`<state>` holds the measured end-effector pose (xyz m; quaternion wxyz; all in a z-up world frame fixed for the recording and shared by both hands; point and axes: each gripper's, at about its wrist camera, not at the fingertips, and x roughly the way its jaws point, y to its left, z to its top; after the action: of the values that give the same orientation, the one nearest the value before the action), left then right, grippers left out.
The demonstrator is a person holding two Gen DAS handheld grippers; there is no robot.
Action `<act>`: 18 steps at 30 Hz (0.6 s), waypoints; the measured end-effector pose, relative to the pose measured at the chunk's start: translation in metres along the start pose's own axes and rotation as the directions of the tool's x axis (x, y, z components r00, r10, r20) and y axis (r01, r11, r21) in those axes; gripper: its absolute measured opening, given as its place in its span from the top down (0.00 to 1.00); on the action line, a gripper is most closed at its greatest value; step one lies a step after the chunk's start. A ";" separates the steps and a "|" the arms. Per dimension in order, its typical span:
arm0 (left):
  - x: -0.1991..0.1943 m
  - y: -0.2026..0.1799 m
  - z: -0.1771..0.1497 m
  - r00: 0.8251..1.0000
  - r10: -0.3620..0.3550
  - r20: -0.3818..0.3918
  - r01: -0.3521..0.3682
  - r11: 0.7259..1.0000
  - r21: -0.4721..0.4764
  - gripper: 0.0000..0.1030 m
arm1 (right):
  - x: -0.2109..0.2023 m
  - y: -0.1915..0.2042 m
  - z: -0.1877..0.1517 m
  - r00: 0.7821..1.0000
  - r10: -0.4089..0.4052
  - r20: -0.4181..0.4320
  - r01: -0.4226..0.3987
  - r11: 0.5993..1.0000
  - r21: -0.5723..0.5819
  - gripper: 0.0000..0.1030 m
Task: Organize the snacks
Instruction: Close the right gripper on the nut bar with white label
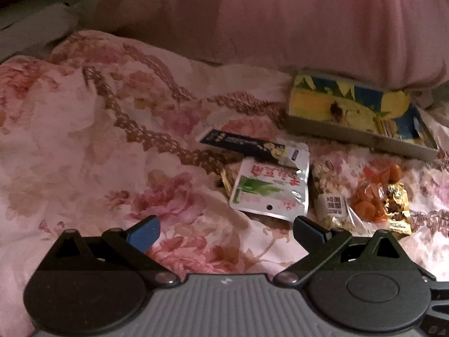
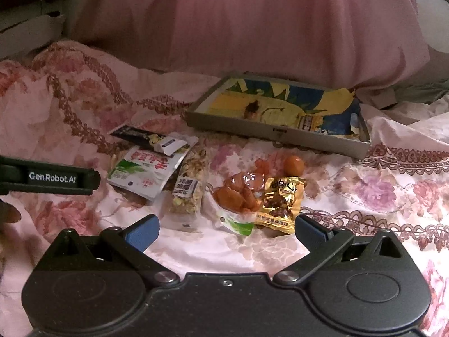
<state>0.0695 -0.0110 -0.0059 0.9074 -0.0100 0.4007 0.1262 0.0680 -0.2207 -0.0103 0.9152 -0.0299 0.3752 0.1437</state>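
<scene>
Above bedspread [image 2: 364, 185] | both hand-held grippers, left [image 1: 226, 231] and right [image 2: 226, 229], level, spread wide | snacks [image 2: 244, 193] ahead

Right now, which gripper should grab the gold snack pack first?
Probably the right gripper: it is open with the gold pack just ahead. The left gripper faces the white pouch instead.

Under and ahead of my fingers spreads a bed cover [image 1: 118, 129] of pale pink cloth, printed with roses and brown lace-like bands, rumpled into soft folds. Beyond it, straight ahead, rises a big pink pillow [image 2: 252, 28] with fine vertical creases. Far off to my left sit white boxes [image 2: 28, 31], blurred. The light is dim and warm.
</scene>
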 end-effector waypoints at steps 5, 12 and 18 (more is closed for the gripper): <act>0.014 0.000 0.012 0.999 -0.008 -0.040 0.008 1.000 0.003 0.00 | 0.012 0.000 0.006 1.000 0.016 -0.022 -0.017 1.000 -0.012 0.01; 0.041 0.001 0.041 0.997 -0.007 -0.071 0.014 0.996 0.092 0.00 | 0.032 0.007 0.014 0.997 0.055 -0.048 -0.059 0.994 -0.090 0.01; 0.056 -0.003 0.066 1.000 -0.022 -0.020 0.026 0.978 0.209 0.00 | 0.051 0.022 0.024 0.996 0.074 -0.040 -0.081 0.977 -0.196 0.01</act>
<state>0.1546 0.0063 -0.0020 0.9013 0.0796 0.4195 0.0724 0.1126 -0.1837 -0.0281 0.8952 -0.1085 0.3748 0.2153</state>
